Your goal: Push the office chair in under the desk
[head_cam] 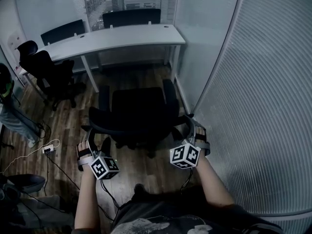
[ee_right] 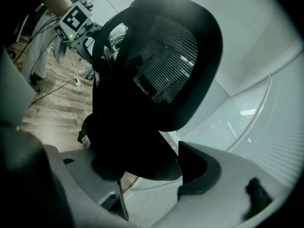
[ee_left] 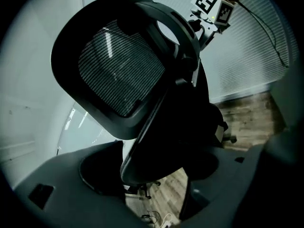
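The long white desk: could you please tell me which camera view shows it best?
The head view: it shows the long white desk with its top and legs, beyond the black office chair. In both gripper views the chair's black mesh backrest fills the frame and no desk can be made out.

Dim, bluish light, brightest at the window blinds (head_cam: 129, 4); the worktop (head_cam: 117, 38) glares pale. The chair (head_cam: 139, 113) is near-black, detail lost. Both gripper views bend at dark vignetted edges; near parts look soft, perhaps unfocused.
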`<move>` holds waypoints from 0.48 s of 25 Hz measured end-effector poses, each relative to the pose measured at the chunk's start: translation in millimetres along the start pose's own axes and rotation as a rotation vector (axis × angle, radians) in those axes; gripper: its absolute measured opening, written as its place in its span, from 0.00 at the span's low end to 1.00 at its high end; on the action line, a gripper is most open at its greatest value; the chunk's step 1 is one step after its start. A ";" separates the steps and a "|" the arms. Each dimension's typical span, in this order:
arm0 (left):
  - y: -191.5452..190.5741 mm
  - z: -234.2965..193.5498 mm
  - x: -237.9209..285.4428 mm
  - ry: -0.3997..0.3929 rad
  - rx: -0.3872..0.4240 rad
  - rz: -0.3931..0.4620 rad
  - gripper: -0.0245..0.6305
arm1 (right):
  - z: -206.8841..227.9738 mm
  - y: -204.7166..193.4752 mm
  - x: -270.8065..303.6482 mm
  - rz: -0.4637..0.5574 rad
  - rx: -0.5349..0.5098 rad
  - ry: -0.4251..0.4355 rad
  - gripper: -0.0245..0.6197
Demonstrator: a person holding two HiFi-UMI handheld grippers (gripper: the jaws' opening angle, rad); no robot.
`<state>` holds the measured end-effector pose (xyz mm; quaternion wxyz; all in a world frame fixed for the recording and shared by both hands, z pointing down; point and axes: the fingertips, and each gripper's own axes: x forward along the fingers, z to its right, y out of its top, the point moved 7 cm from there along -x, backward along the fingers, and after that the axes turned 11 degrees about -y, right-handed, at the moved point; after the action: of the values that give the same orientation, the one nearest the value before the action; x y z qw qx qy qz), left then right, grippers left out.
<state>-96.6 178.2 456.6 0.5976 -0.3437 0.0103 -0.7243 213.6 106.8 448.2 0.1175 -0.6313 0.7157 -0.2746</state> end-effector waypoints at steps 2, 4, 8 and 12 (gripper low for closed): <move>0.3 -5.8 8.3 0.006 0.029 -0.018 0.58 | 0.0 3.8 8.0 0.008 -0.037 -0.004 0.49; 2.5 -11.0 18.1 0.012 0.053 -0.029 0.57 | 0.6 6.4 16.4 0.011 -0.060 -0.012 0.49; 2.7 -14.5 31.2 0.014 0.055 -0.037 0.57 | -2.6 6.4 22.7 -0.003 -0.107 -0.036 0.49; 2.0 -17.9 29.5 0.009 0.001 -0.005 0.47 | -1.3 6.1 21.4 -0.009 -0.120 -0.021 0.49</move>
<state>-105.5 144.9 456.4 0.5958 -0.3403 0.0119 -0.7274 204.0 86.7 449.8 0.0859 -0.6433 0.7267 -0.2250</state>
